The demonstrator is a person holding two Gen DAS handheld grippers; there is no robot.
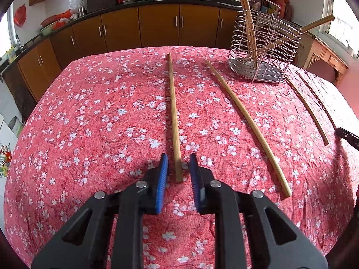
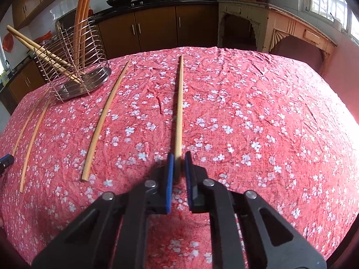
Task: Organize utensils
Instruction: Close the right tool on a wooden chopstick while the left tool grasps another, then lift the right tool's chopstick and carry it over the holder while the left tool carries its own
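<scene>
Our left gripper (image 1: 178, 163) had its fingers narrow around the near end of the leftmost chopstick (image 1: 174, 112), with slim gaps showing either side. Our right gripper (image 2: 178, 161) had closed its fingers on the rightmost chopstick (image 2: 179, 103). Two more chopsticks (image 2: 105, 116) lay between them on the flowered worktop (image 1: 89, 112). Behind these stood the wire rack (image 1: 264, 44), with other chopsticks leaning in it.
</scene>
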